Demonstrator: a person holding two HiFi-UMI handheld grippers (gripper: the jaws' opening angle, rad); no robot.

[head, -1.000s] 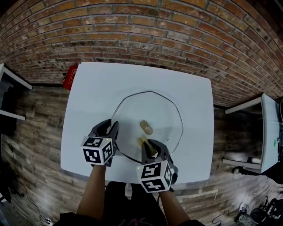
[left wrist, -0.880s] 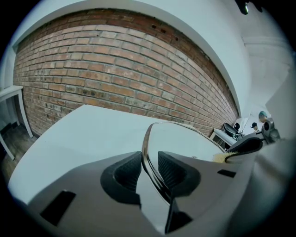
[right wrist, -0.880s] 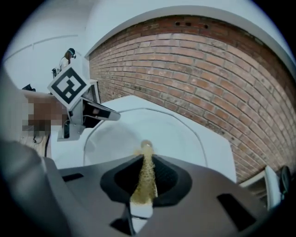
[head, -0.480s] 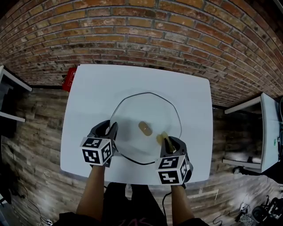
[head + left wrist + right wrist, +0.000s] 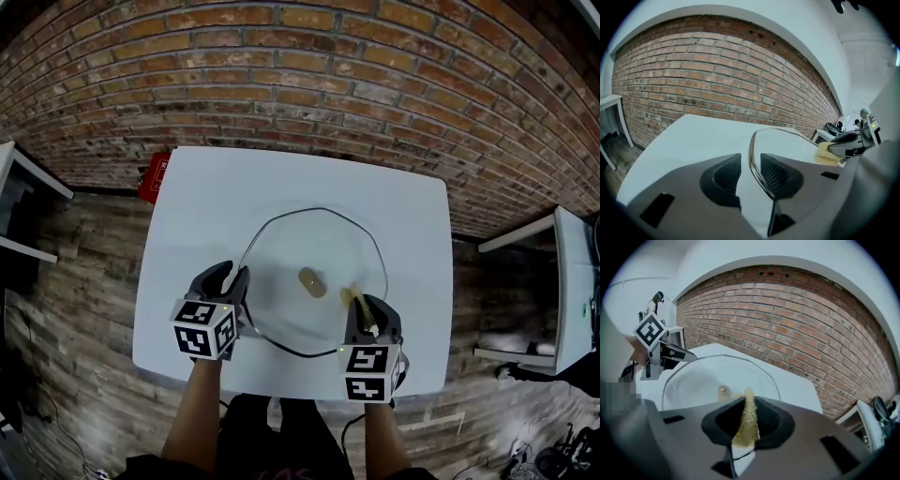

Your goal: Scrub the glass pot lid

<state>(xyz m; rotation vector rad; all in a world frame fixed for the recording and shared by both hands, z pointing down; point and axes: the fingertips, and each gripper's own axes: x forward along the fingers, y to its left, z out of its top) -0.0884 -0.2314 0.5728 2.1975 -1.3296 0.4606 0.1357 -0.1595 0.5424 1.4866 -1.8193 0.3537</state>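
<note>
A round glass pot lid (image 5: 286,246) with a tan knob (image 5: 310,280) lies on the white table (image 5: 216,192). My left gripper (image 5: 238,284) is at the lid's left edge, and in the left gripper view the metal rim (image 5: 752,161) runs between its jaws, which are shut on it. My right gripper (image 5: 357,307) is shut on a yellow sponge (image 5: 349,296), which rests on the glass right of the knob. The right gripper view shows the sponge (image 5: 748,420) squeezed thin between the pads, with the knob (image 5: 723,390) just beyond and the left gripper (image 5: 687,356) at the lid's far rim.
A red object (image 5: 153,175) sits at the table's far left corner. A brick wall (image 5: 309,66) runs behind the table. White furniture stands to the right (image 5: 565,281) and to the left (image 5: 23,178). Wood floor surrounds the table.
My right gripper has slid the sponge across the lid from the near edge in front of the knob to the right side. The left gripper has held its place on the rim.
</note>
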